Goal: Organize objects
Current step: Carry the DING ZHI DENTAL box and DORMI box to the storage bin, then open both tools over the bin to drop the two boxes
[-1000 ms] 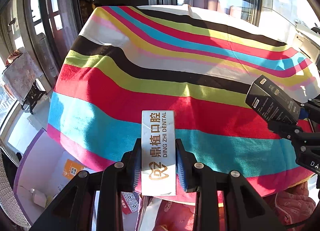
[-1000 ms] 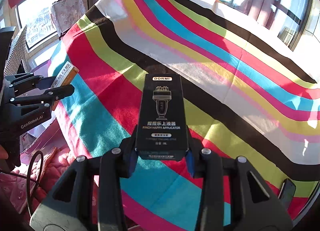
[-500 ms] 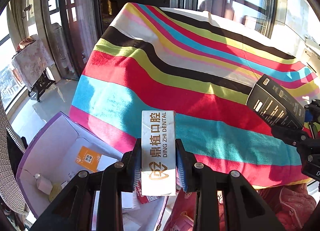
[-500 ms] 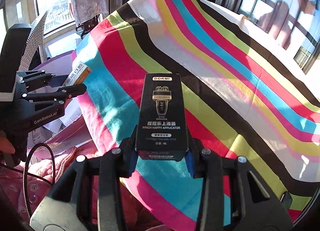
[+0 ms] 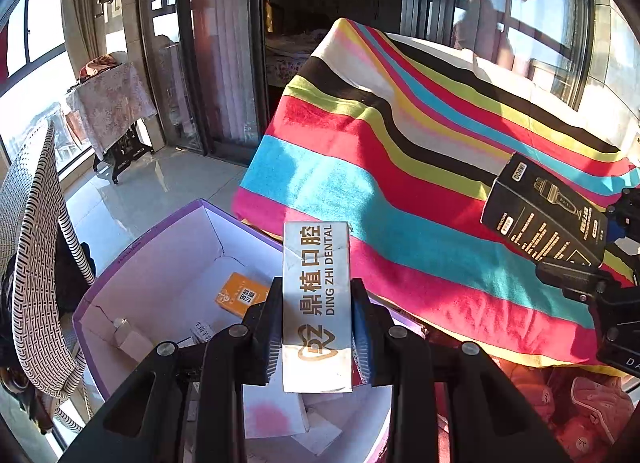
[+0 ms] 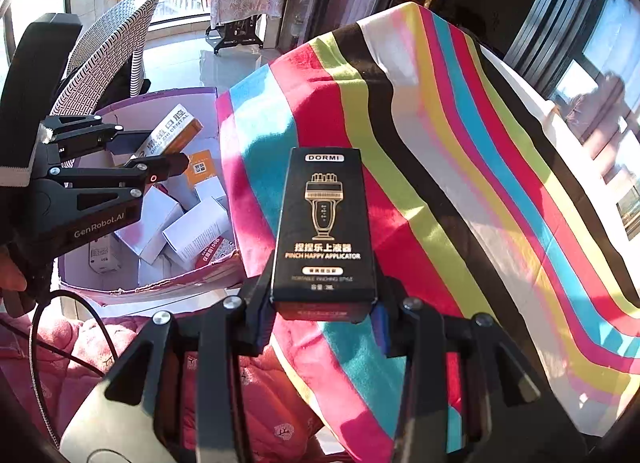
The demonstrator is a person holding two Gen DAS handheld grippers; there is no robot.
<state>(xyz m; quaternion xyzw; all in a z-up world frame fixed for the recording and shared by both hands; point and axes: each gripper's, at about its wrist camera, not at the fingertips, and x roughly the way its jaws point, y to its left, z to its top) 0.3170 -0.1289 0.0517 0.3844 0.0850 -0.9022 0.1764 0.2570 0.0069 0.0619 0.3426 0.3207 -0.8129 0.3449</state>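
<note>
Sunlit striped cloth drapes the table, and beside it on the floor stands a purple carton with small packages inside. We are mid-carry: our left gripper clamps the white dental box above the carton's near corner, while our right gripper clamps the black applicator box over the cloth's edge. Two boxes held, one per tool. Next, we judge, each must hang clear over the carton before its jaws part.

Hard sun through your windows glares off the floor. Doorway stays dark. Fisheye bends edges; corners vignette black; focus sharp.
</note>
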